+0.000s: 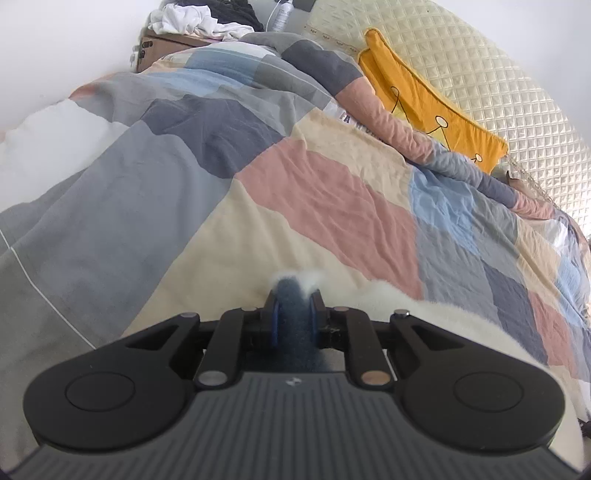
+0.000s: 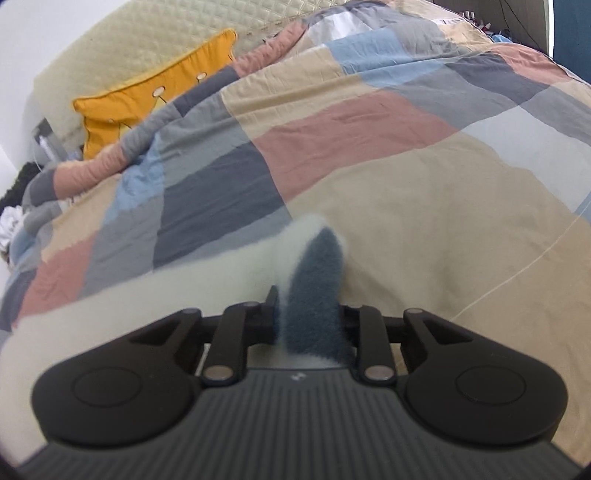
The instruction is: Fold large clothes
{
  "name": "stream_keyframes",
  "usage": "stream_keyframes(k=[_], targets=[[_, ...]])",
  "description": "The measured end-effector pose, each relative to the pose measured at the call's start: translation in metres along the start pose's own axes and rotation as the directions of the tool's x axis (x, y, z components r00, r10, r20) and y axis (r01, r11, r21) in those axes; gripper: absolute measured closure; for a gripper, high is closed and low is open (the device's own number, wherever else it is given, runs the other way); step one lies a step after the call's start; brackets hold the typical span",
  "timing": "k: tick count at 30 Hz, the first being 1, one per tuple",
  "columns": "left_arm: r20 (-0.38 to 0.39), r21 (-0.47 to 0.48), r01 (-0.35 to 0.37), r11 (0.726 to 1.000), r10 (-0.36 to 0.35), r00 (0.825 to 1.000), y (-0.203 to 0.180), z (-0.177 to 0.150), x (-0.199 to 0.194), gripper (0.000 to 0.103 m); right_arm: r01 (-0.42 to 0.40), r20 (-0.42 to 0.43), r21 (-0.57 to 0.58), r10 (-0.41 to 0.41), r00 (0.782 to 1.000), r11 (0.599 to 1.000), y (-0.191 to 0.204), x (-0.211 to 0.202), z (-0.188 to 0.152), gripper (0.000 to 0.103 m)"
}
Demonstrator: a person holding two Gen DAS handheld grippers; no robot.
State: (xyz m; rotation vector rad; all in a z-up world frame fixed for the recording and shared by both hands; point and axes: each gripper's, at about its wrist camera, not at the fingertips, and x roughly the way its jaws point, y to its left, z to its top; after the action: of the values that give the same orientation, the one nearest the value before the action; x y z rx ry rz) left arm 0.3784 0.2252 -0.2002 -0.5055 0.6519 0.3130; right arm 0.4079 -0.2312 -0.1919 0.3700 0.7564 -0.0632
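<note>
Black grippers [image 1: 294, 310] — ribbed grey bodies, silver pivot pins.

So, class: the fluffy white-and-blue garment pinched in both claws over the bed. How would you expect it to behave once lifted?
The fluffy garment will probably be floppy: it bunches between the right claw and drapes sideways. It likely grips well, as the left claw pinches fuzzy pile. It seems light for its bulk.

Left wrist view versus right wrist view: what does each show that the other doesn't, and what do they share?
Only the left wrist view shows the left gripper, shut on the fleece garment, and a cardboard box under piled white clothes. Only the right wrist view shows the right gripper, shut on that garment's blue-and-white edge, and a dark blue panel at far right. Both show the patchwork duvet, yellow cushion and quilted headboard.
</note>
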Motion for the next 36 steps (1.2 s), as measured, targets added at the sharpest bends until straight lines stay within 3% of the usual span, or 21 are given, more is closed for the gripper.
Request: stream_keyframes(k=[5, 7, 9, 13, 18, 25, 30, 36], targets=[[0.009, -0.007, 0.020, 1.000, -0.020, 1.000, -0.002, 0.007, -0.018, 0.074, -0.035, 0.009, 0.092, 0.035, 0.999, 0.995, -0.009, -0.005, -0.002, 0.074], [0.024, -0.002, 0.023, 1.000, -0.023, 0.999, -0.004, 0.007, -0.032, 0.053, -0.051, 0.008, 0.122, 0.050, 0.999, 0.991, -0.012, -0.012, 0.000, 0.073], [0.066, -0.023, 0.032, 0.999, -0.030, 0.997, -0.001, 0.001, -0.050, 0.046, -0.080, 0.028, 0.156, 0.076, 0.997, 0.984, -0.015, -0.023, 0.000, 0.068], [0.125, -0.063, 0.063, 0.996, -0.055, 0.991, 0.005, -0.010, -0.087, 0.044, -0.107, 0.068, 0.152, 0.098, 0.993, 0.983, -0.016, -0.046, -0.003, 0.050], [0.157, -0.106, 0.151, 0.983, -0.133, 0.979, 0.002, -0.027, -0.132, 0.043, -0.152, 0.161, 0.158, 0.126, 0.979, 0.976, -0.017, -0.087, -0.006, 0.040], [0.114, -0.132, 0.228, 0.965, -0.214, 0.970, -0.012, -0.078, -0.163, 0.042, -0.194, 0.257, 0.181, 0.144, 0.956, 0.964, -0.025, -0.141, -0.021, 0.040], [0.045, -0.139, 0.223, 0.965, -0.219, 0.975, -0.023, -0.116, -0.167, 0.040, -0.274, 0.217, 0.287, 0.216, 0.952, 0.918, -0.039, -0.153, -0.048, 0.040], [-0.032, -0.328, 0.254, 0.910, -0.280, 0.960, -0.005, -0.135, -0.146, 0.032, -0.354, 0.104, 0.483, 0.350, 0.931, 0.801, -0.053, -0.127, -0.069, 0.040]])
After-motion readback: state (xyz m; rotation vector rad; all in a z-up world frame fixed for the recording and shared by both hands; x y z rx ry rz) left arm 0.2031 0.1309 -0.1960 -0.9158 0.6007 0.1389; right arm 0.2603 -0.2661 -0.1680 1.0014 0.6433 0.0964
